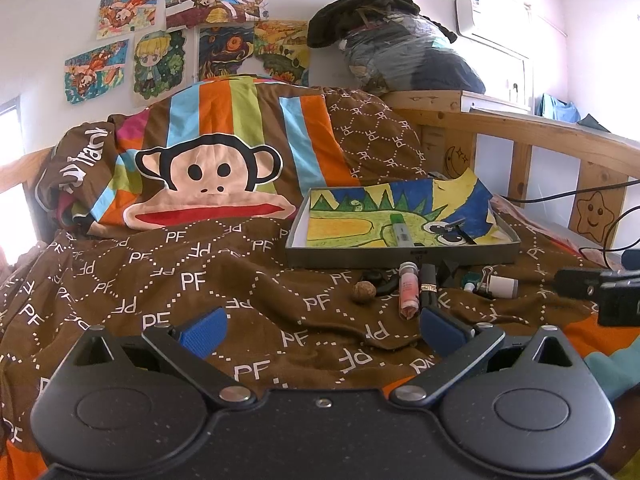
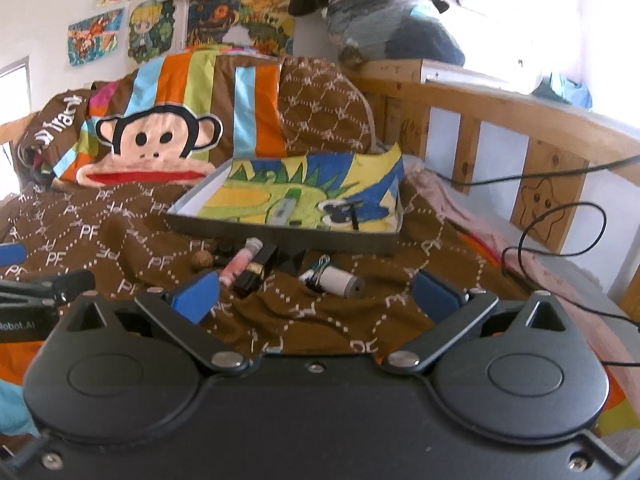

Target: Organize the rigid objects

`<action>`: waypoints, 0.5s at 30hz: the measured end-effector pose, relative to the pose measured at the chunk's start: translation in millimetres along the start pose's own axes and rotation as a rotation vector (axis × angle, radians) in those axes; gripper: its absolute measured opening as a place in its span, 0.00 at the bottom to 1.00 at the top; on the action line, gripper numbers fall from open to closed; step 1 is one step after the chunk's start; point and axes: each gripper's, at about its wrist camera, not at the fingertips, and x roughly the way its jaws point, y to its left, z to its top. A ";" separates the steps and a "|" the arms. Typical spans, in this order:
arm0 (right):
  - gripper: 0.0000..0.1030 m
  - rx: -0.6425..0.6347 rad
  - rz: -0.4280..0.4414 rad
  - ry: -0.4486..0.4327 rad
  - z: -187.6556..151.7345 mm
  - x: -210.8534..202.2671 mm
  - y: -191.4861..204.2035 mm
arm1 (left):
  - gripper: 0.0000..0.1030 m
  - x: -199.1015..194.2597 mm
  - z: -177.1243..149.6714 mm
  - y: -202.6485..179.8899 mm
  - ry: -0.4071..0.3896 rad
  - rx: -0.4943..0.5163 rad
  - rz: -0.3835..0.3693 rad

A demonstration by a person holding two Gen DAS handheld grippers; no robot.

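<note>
A shallow grey box [image 1: 400, 257] [image 2: 280, 236] lined with a child's drawing sits on the brown bedspread. It holds a green-capped white stick [image 1: 400, 231] [image 2: 283, 210] and a small black razor-like item [image 1: 456, 229]. In front of it lie a pink tube [image 1: 409, 290] [image 2: 240, 262], a black tube with a gold band [image 1: 428, 286] [image 2: 256, 272], a walnut [image 1: 363, 291] [image 2: 200, 260], and a white cylinder with a binder clip [image 1: 498, 285] [image 2: 340, 280]. My left gripper [image 1: 322, 330] is open and empty, near the tubes. My right gripper [image 2: 316, 294] is open and empty, just before the white cylinder.
A monkey-print pillow [image 1: 208, 176] leans at the back. A wooden bed rail [image 1: 560, 136] [image 2: 520, 120] runs along the right, with black cables [image 2: 560, 216] over it. Bagged clothes [image 1: 400, 52] sit on a shelf behind.
</note>
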 end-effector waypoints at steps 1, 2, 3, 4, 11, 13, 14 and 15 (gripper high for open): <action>1.00 0.000 -0.001 -0.005 0.3 -0.2 0.1 | 0.99 0.0 0.6 -0.7 -0.002 0.001 0.000; 1.00 -0.001 -0.002 -0.007 0.8 -0.8 0.6 | 0.99 -0.3 0.6 -0.5 -0.004 0.003 -0.002; 1.00 -0.001 -0.001 -0.009 1.1 -0.9 0.9 | 0.99 -0.7 0.8 -0.5 -0.005 0.005 -0.003; 1.00 -0.002 0.001 -0.011 1.5 -1.1 1.0 | 0.99 -1.1 1.3 -0.6 -0.005 0.007 -0.004; 1.00 0.000 0.004 -0.027 3.1 -5.1 3.3 | 0.99 -6.6 5.7 -0.1 -0.020 0.008 -0.009; 1.00 0.004 0.004 -0.028 2.9 -6.0 3.6 | 0.99 -5.3 5.4 0.7 -0.014 0.011 -0.008; 1.00 0.006 0.004 -0.029 3.0 -6.4 3.9 | 0.99 -5.1 5.7 -0.5 -0.012 0.013 -0.008; 1.00 0.007 0.005 -0.030 3.2 -6.8 3.8 | 0.99 -5.2 6.0 -1.4 -0.012 0.014 -0.008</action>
